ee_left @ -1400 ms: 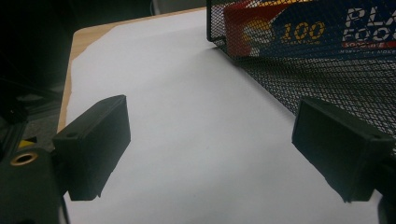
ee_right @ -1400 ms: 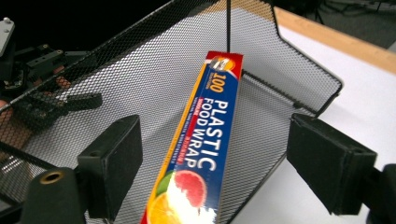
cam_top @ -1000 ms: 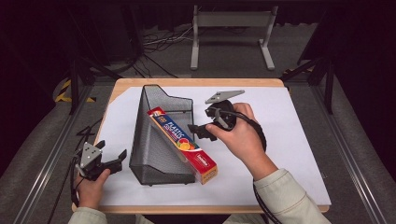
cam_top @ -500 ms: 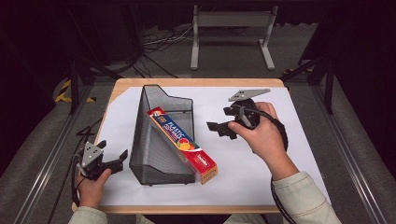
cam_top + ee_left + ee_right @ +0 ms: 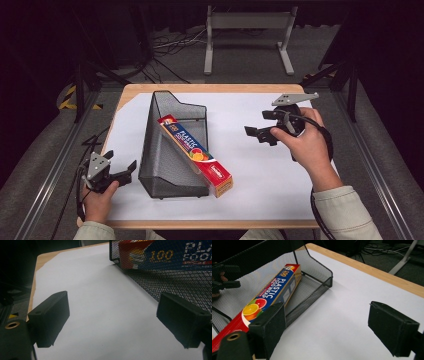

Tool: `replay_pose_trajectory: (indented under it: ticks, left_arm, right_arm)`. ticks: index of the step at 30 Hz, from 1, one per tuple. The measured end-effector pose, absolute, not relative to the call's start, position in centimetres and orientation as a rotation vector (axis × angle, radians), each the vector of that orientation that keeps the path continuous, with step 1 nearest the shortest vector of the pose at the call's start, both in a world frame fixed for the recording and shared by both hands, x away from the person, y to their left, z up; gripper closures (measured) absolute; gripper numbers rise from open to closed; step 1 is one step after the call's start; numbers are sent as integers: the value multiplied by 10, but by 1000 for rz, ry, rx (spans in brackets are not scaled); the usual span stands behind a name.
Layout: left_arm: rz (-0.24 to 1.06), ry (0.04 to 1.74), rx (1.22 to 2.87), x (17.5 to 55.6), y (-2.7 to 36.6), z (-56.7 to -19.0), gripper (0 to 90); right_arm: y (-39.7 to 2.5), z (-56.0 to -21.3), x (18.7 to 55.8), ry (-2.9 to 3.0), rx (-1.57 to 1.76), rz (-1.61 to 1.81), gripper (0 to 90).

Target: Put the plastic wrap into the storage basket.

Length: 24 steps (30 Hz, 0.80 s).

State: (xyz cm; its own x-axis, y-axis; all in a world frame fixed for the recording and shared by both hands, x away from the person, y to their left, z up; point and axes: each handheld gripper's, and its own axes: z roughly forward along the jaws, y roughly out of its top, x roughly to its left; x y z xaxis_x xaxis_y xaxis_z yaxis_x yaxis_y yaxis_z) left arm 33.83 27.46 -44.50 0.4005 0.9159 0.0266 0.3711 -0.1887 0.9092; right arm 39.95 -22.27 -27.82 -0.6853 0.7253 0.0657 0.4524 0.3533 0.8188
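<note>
A black wire-mesh file holder (image 5: 170, 145) lies on its side on the white-covered table (image 5: 260, 175). A long plastic wrap box (image 5: 195, 152), blue and red with fruit pictures, rests slanted in it, its red end sticking out over the front rim. The box (image 5: 269, 296) and the mesh holder (image 5: 312, 277) also appear in the right gripper view. My right gripper (image 5: 260, 127) hovers open and empty well to the right of the holder. My left gripper (image 5: 122, 167) sits open and empty at the table's front left, beside the holder's mesh wall (image 5: 175, 282).
A wooden table edge (image 5: 210, 88) frames the white sheet. Metal rails run along both sides, and a grey stand (image 5: 247, 30) with cables sits on the floor beyond. Bare sheet lies between the holder and my right hand (image 5: 305, 145).
My right gripper has drawn away from the box to the right, with its jaws open. The box stays in the holder. The left gripper has hardly moved.
</note>
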Motion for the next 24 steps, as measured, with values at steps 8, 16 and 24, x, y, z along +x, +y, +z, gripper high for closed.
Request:
replay_pose_trajectory:
  ticks: [8,16,24]
  left_arm:
    - [757,1125,1754,338,274,-445,121]
    - [760,1124,1756,338,274,-445,121]
    - [758,1122,1750,337,275,-445,121]
  right_arm:
    - [-254,-278,401,2258,1101,1234,151]
    - [-280,-289,404,2228,1064,1240,152]
    - [-301,-306,407,2197,1035,1267,152]
